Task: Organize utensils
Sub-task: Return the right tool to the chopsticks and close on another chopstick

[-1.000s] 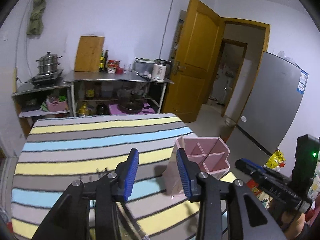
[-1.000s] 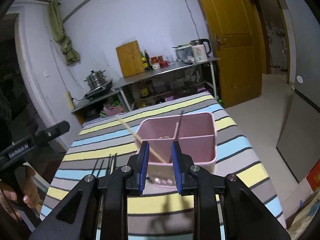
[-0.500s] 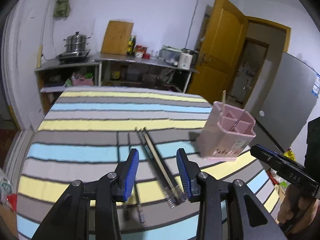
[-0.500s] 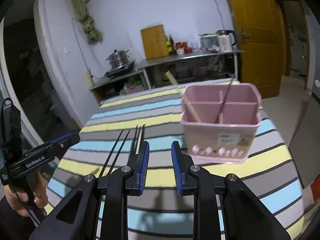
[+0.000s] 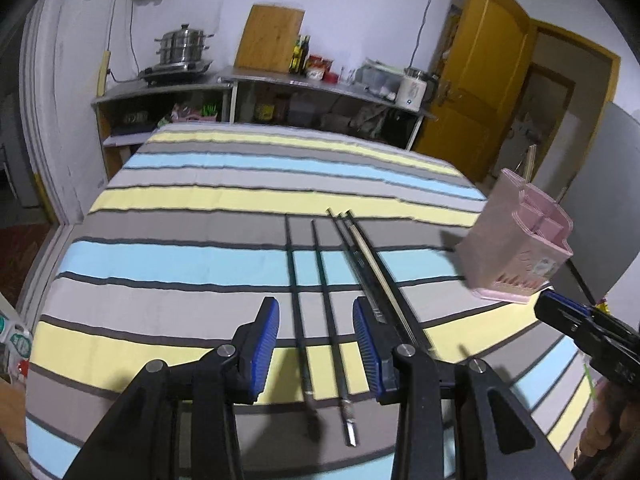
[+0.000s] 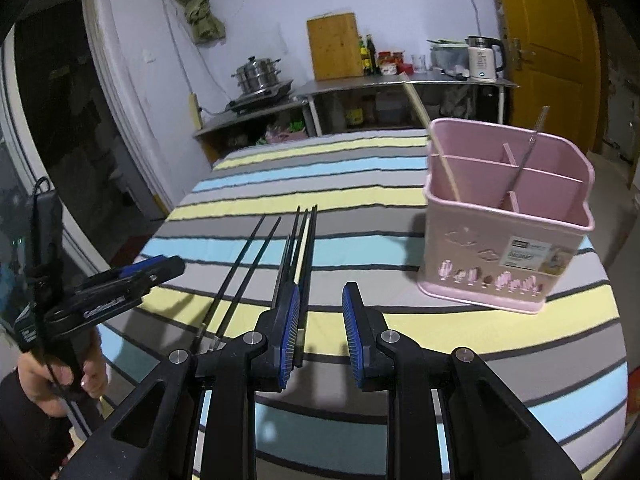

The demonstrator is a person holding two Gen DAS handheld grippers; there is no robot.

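The left gripper (image 5: pixel 316 336) hangs low over the striped tablecloth (image 5: pixel 180 256), jaws partly open and holding nothing. Two dark chopsticks (image 5: pixel 320 280) lie on the cloth in the gap between its blue pads, running toward twelve o'clock. A tighter bundle of chopsticks (image 5: pixel 368 256), one of them pale, lies just off the right pad toward one o'clock.

The right gripper (image 6: pixel 320 320) is likewise partly open and empty, with bare cloth between its pads. The bundle passes behind its left pad, though whether pad and sticks touch is hard to tell. At nine o'clock in that view a hand (image 6: pixel 52 376) holds the left gripper.

Farther off at two o'clock stands the pink utensil holder (image 6: pixel 500 256), upright on the cloth, with a pale chopstick (image 6: pixel 436 148) and a dark chopstick (image 6: pixel 528 152) leaning in separate compartments.
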